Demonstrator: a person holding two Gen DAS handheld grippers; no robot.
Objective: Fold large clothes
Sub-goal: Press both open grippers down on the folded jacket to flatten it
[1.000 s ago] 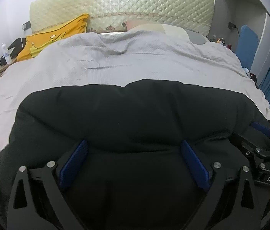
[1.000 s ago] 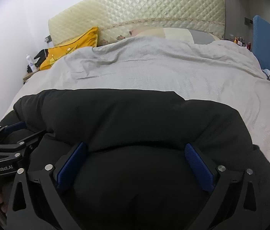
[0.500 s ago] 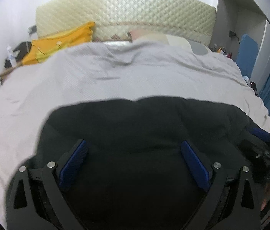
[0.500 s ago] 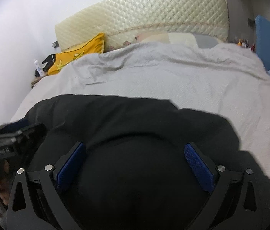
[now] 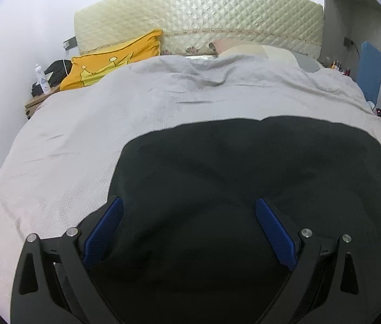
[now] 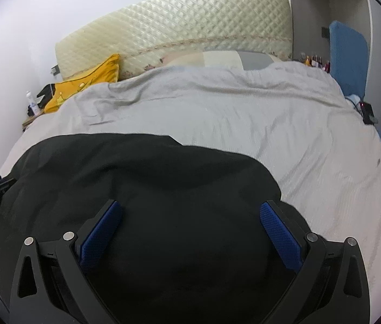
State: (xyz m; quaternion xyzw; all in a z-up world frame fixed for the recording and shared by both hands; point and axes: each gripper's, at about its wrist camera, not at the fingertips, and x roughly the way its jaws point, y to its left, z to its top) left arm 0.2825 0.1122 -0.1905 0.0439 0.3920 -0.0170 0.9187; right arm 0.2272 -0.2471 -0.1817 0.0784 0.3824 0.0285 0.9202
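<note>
Black garment [image 5: 244, 167] is bunched on the grey bedspread [image 5: 141, 113], right under both grippers. Left gripper [image 5: 189, 229] and right gripper [image 6: 190, 229] both splayed wide, gripping nothing. Compared to a second ago, the left edge got pulled inward.

A large black garment [image 5: 244, 167] of thick, matte cloth lay bunched on the near part of the bed [image 5: 163, 102], over its pale grey cover. Its far edge ran in an uneven, rounded line across the bed, and soft folds and hollows crossed its surface. In the right wrist view it [image 6: 147, 178] spread leftward, its right edge rounded.
</note>
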